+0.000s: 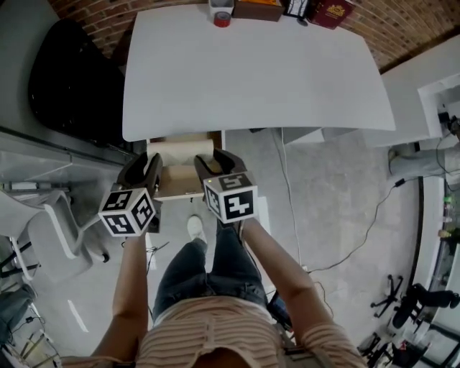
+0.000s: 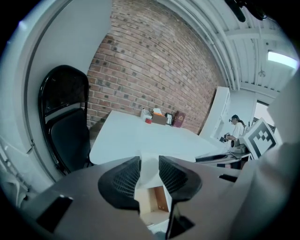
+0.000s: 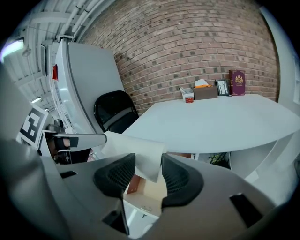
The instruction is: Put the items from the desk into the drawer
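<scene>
Now, left gripper (image 1: 147,167) and right gripper (image 1: 218,162) hover open-jawed, empty, above the open wooden drawer (image 1: 177,192); advisably keep both jaws apart, reaching far toward the red tape roll (image 1: 223,19).

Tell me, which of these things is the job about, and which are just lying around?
Job: desk, open drawer beneath it, red roll, brown box, dark red book.
Lying about: black chair, cable on the floor.

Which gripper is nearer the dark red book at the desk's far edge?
Right. The right gripper hovers over the open drawer, short of the desk; the left gripper sits beside it, farther from the dark red book.
</scene>
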`<state>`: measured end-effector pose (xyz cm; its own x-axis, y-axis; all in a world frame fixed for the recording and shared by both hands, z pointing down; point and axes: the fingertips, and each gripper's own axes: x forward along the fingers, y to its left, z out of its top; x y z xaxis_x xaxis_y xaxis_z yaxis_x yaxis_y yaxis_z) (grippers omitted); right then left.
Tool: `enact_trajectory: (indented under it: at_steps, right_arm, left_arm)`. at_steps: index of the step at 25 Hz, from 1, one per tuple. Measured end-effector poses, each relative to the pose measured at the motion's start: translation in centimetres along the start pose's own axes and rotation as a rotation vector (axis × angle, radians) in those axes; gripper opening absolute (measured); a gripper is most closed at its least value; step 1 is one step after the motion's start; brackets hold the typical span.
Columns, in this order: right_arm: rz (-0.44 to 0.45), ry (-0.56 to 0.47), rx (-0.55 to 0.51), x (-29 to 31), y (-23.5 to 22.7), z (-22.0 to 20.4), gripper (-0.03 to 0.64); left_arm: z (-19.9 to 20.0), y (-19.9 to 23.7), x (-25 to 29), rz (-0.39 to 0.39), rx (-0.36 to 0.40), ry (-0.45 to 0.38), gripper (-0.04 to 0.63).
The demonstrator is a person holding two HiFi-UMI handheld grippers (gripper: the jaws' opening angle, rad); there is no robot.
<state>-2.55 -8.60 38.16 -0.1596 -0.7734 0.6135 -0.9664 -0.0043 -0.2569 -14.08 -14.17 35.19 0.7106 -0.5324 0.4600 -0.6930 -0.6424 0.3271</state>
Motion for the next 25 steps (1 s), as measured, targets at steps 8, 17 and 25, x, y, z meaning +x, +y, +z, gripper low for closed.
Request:
enact_trajectory:
  at_steps: [8,17,25]
  right_arm:
    - [0.005,0.044,-0.001,2.0,2.5,-5.2,0.186]
    - [0.02,0.074,-0.017,5.3,2.2,-9.3,0.186]
    - [0.012,0.123,-0.011,9.9,-1.4,-14.1,0.184]
  left_arm:
    - [-5.2,3.0,-1.6,0.01,-0.045,0.029,0.13]
    - [-9.7,5.3,0.1,0.012,-0.092,0.063,0.127]
    - [-15.5,7.0,5.4,0.012,-0.129,0.101,0.126]
